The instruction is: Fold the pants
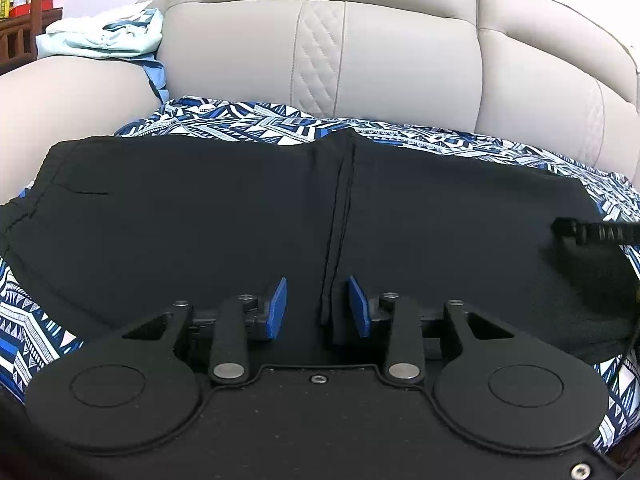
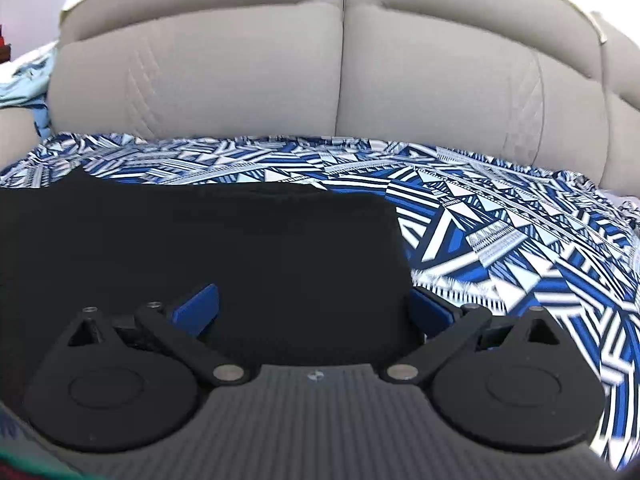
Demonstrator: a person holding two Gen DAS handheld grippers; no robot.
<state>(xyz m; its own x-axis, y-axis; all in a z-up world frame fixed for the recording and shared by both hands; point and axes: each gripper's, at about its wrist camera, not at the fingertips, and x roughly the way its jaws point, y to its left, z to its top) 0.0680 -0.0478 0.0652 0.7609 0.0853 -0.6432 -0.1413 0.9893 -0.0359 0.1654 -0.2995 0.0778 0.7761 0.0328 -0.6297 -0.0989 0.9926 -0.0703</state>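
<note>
Between the left tongs' [image 1: 317,307] parted blue pads [image 1: 277,309] runs a raised fold edge of the black pants [image 1: 180,220], untouched by either pad. Right tongs [image 2: 316,310], spread wide and gripping nothing, hover over the garment's right end. Pants lie flat on a blue-and-white patterned sheet [image 2: 500,232] covering a beige sofa [image 2: 240,72] seat. Fabric appears soft, light and limp; pinching doubled edges or corners would likely carry it best.

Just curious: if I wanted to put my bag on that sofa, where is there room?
Right of the black pants, the patterned sheet lies bare up to the backrest. The left armrest holds a pile of clothes.
</note>
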